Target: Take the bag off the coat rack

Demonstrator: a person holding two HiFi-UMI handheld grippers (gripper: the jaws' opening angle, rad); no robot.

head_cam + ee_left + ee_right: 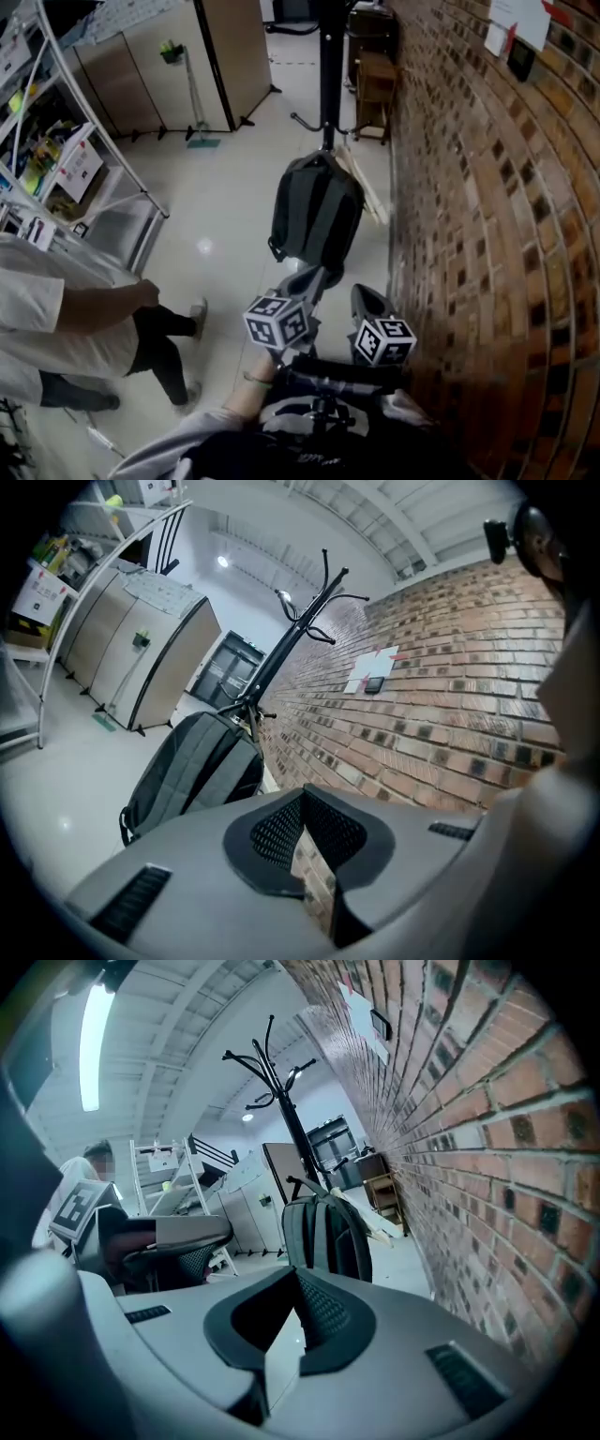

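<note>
1. Head view: the bag point(317, 211), a dark grey backpack, hangs from a low hook on the coat rack point(330, 66), close beside the brick wall point(469, 234) and clear of the floor.
2. The left gripper point(312, 278) and right gripper point(371, 300) sit side by side just below the bag, not touching it.
3. In the left gripper view, the jaws are drawn together at the tips with nothing between them. The right gripper view shows the same.
4. The bag looks like soft fabric that holds a rounded shape, so it is probably part-filled. Expect it to sag and swing once lifted. Its weight cannot be judged.
5. The best hold is likely the top loop or a shoulder strap near the hook, where the fabric is narrow enough to pinch.
6. It should be lifted upward to clear the hook. A sideways tug could rock the thin rack.
</note>
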